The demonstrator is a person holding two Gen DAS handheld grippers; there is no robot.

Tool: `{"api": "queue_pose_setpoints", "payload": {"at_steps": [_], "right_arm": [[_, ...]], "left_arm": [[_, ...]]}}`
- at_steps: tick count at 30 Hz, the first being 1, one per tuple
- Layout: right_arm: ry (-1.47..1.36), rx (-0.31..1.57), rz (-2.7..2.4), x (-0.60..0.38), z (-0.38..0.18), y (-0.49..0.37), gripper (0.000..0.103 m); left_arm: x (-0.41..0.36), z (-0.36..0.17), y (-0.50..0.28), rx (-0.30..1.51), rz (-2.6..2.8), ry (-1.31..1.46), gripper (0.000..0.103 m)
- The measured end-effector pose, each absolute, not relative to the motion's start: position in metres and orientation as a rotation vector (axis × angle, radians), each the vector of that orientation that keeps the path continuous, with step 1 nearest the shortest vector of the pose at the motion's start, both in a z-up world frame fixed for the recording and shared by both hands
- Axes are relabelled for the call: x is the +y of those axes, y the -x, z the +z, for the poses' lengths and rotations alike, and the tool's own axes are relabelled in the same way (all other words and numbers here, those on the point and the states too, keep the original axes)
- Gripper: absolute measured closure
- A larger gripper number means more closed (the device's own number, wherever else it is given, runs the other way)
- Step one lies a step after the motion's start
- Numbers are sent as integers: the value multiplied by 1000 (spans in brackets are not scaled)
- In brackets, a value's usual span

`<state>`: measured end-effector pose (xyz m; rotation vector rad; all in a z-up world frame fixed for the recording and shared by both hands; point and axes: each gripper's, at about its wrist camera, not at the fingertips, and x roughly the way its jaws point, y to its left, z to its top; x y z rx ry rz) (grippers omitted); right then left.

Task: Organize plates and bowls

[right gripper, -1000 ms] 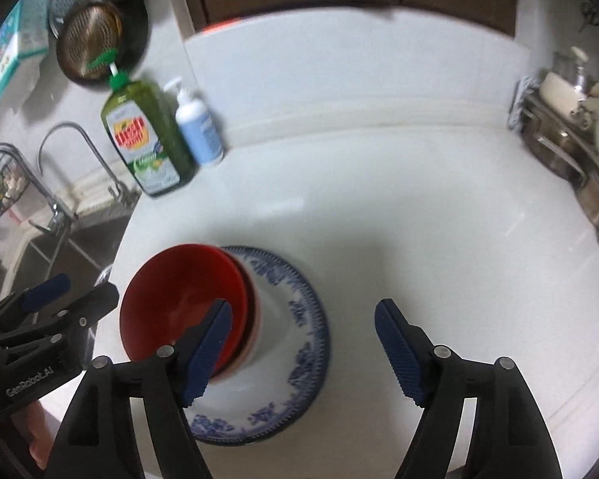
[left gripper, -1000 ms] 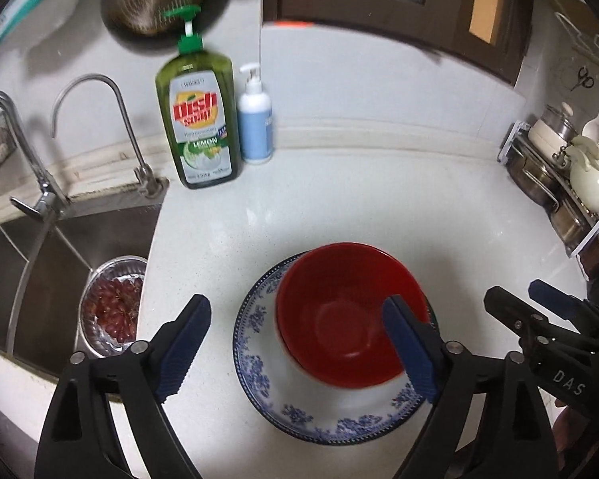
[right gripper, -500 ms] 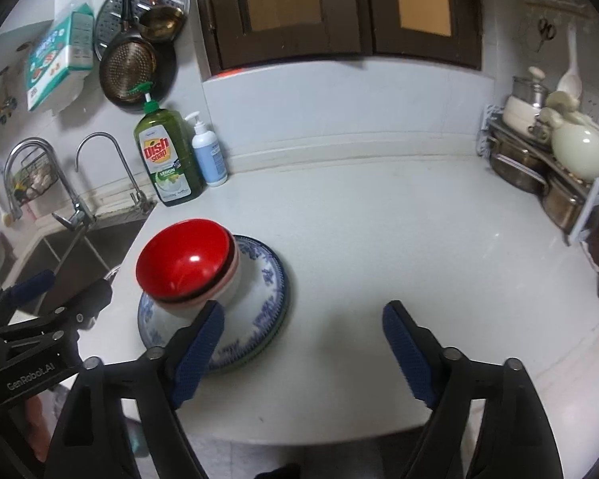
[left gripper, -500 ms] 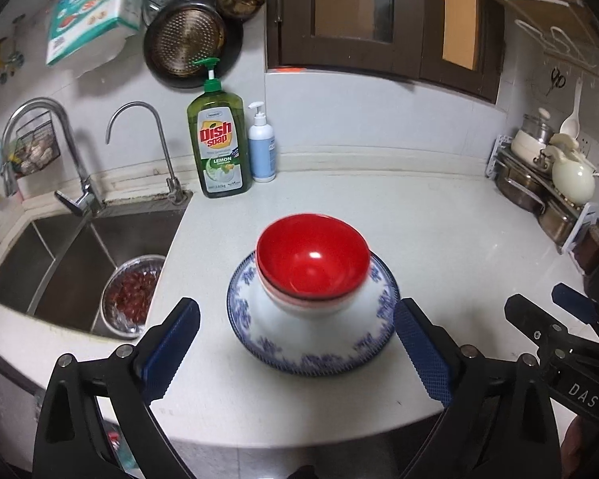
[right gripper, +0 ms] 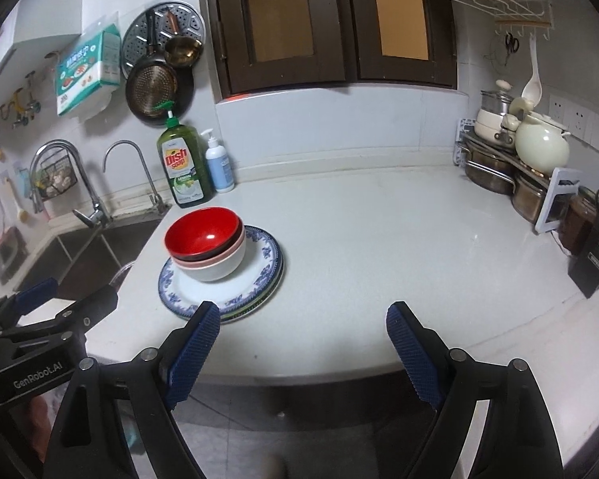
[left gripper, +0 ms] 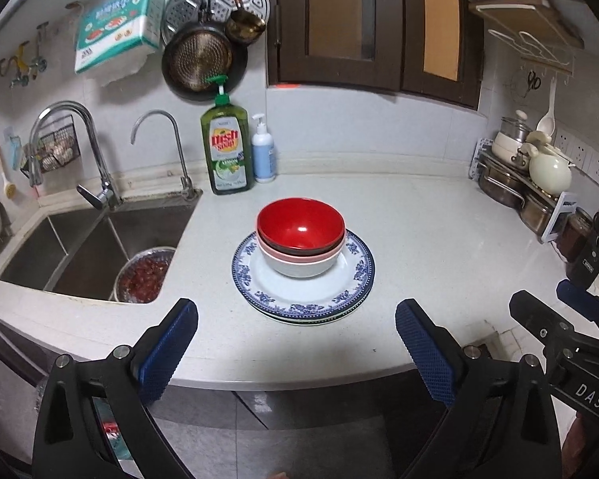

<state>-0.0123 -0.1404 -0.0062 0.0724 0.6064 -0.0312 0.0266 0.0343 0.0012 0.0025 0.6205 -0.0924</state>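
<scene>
A red bowl (left gripper: 300,223) sits nested in a dark bowl and a pink-rimmed white bowl (left gripper: 299,265). These stand on a stack of blue-patterned plates (left gripper: 305,299) in the middle of the white counter (left gripper: 439,247). My left gripper (left gripper: 295,305) hangs wide open in front of the counter's front edge, with nothing between its blue pads. My right gripper (right gripper: 303,307) is also back from the counter, to the right of the stack (right gripper: 219,267). Its jaws are opening and hold nothing. Each gripper shows at the side of the other's view.
A steel sink (left gripper: 80,247) lies left of the stack, with a metal bowl of red food (left gripper: 145,275) in it. A green dish soap bottle (left gripper: 227,151) and a white pump bottle (left gripper: 263,155) stand by the wall. Pots on a rack (left gripper: 519,183) fill the right corner.
Both grippers have pulled back from the bowl and plate stack to beyond the counter's front edge. Their jaws now stand wider. The stack has stayed in place.
</scene>
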Motion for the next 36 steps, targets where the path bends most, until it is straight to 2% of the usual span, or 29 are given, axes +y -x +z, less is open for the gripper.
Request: {"api": "queue_pose_setpoints", "payload": {"at_steps": [36], "right_arm": [[-50, 489, -35, -109, 14, 89, 17]], "left_arm": [[63, 25, 49, 481, -105, -45, 0]]}}
